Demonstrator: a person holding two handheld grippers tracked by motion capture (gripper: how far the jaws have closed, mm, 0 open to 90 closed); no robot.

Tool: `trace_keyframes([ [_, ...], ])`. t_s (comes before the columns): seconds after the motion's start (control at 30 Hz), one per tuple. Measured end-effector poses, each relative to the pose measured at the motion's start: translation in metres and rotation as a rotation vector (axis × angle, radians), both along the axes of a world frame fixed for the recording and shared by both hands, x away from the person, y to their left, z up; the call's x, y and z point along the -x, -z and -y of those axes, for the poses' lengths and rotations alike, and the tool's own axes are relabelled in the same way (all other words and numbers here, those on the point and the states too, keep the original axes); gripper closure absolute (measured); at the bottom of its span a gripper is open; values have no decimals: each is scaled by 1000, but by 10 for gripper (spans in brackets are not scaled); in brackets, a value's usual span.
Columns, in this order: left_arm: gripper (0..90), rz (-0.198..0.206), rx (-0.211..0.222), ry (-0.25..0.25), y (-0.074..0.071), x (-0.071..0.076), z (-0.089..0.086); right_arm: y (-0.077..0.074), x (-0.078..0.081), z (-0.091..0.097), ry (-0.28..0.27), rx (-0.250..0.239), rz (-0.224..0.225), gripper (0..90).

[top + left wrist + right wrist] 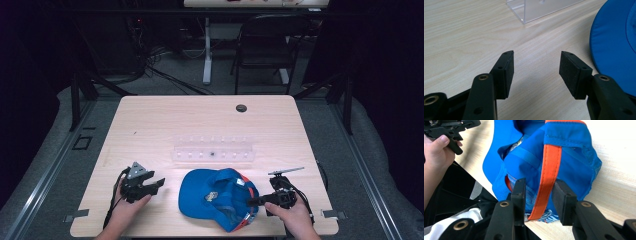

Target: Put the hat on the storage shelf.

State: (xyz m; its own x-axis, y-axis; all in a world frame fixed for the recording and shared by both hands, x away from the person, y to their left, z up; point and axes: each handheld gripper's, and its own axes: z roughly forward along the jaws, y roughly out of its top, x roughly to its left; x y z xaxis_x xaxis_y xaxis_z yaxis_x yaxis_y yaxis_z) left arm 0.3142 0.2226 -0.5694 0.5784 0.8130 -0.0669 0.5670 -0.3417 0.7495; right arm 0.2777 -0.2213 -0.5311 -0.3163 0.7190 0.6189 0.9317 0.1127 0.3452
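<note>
A blue cap (210,192) (529,157) lies upside down near the table's front edge, its brim (616,45) toward the left. An orange strap (550,167) runs over its rear opening. My right gripper (252,201) (538,192) reaches in from the right. Its jaws stand on either side of the strap and the cap's rear fabric, close to the cloth but not visibly squeezing it. My left gripper (159,184) (536,67) sits low over bare wood, left of the brim, open with nothing between its pads. It shows too in the right gripper view (451,127).
A clear plastic rack (212,149) (536,10) lies across the middle of the wooden table (150,125), just beyond the cap. A dark cable hole (241,108) is near the far edge. A black chair (265,40) and cables stand behind the table.
</note>
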Motion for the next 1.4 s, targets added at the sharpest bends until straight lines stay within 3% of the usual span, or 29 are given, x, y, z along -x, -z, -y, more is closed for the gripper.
trace_keyframes([
  [0.6, 458, -1, 1, 1, 0, 0, 0, -6, -1, -1, -11, -24, 8, 768],
  [0.93, 458, -2, 2, 0, 0, 0, 0, -14, -2, -1, 19, -41, -26, 776],
  [1.17, 457, -4, 1, 1, 0, 0, 0, -25, -9, 3, 61, -19, -39, 777],
  [1.4, 457, -5, 1, 2, 0, 0, 0, -37, -17, 3, 49, 19, -57, 779],
])
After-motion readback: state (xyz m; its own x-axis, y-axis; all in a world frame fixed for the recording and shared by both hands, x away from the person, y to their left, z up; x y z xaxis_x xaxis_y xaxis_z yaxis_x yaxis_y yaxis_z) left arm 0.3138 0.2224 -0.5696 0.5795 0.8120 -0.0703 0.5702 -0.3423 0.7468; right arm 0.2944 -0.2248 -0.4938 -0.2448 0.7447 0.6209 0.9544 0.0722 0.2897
